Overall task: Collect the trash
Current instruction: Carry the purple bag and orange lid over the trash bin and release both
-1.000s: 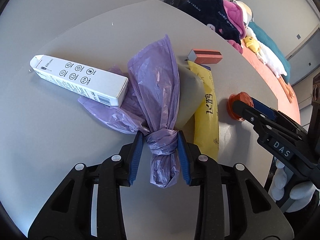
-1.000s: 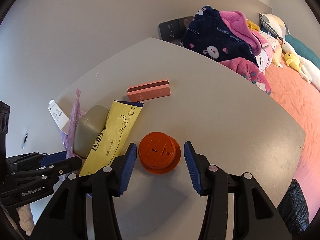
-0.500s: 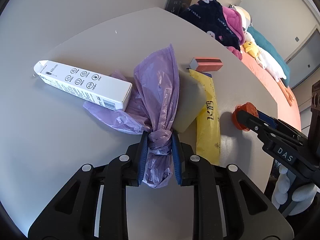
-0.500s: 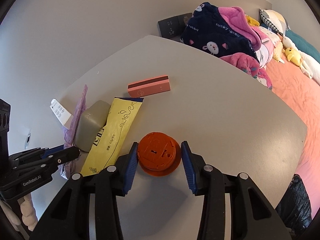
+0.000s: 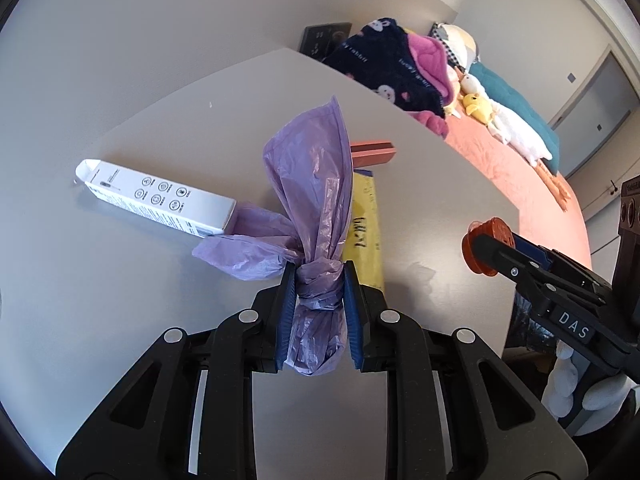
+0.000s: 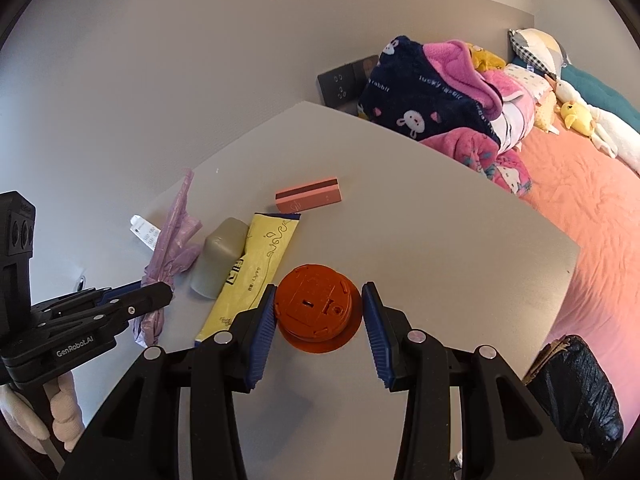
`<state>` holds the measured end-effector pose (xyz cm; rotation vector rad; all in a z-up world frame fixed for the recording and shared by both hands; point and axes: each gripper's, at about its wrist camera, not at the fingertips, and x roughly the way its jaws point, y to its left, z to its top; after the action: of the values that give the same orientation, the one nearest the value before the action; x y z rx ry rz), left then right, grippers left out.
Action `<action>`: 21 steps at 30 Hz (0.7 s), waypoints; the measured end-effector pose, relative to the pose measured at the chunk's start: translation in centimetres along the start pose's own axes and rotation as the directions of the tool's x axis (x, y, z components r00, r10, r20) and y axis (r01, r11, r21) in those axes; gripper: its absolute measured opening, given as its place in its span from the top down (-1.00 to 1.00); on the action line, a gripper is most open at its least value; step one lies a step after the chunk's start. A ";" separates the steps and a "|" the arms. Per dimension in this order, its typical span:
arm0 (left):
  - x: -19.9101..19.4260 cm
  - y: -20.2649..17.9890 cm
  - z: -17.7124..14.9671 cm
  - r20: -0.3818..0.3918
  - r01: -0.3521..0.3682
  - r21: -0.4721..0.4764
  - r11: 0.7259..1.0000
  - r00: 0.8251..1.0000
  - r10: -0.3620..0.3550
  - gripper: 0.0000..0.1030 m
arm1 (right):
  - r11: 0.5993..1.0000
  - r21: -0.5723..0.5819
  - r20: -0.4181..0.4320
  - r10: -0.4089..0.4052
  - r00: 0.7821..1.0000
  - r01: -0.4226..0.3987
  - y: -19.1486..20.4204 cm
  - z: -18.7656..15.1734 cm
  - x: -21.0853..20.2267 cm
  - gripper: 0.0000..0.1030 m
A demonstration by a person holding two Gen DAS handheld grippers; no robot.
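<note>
Grey bench (image 5: 132, 292) beside the bed carries the litter; since a second ago the left tongs (image 5: 319, 286) have clamped the purple bag (image 5: 316, 200) at its knot and lifted it. Right tongs (image 6: 319, 314), closed onto the orange lid (image 6: 316, 306), raise it too, so both pieces look ready for binning.

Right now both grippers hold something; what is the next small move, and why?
Probably carry both pieces toward the black bag at the table's corner: the left gripper is clamped on the purple bag's knot, and the right gripper holds the orange lid.
</note>
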<state>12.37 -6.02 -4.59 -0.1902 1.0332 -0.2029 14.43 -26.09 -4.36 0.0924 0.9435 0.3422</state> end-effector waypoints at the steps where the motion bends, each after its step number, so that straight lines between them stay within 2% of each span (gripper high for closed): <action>1: -0.3 -0.3 0.0 0.006 0.006 0.005 1.000 1.000 -0.006 0.57 | 1.000 0.001 0.006 -0.001 1.000 0.001 0.0 -0.1 -0.5 0.14; 13: -3.1 -4.4 -0.5 0.045 0.060 0.088 0.994 0.997 -0.064 0.57 | 0.999 0.035 0.080 -0.028 0.996 0.025 -0.7 -2.0 -6.1 0.14; 21: -3.7 -6.8 -0.9 0.039 0.087 0.143 0.986 0.995 -0.094 0.57 | 0.997 0.064 0.118 -0.047 0.992 0.039 -1.4 -3.6 -9.7 0.14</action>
<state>9.23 -11.73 -0.23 -0.1126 0.9617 -0.3516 6.71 -30.85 0.72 0.1475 0.8369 0.2645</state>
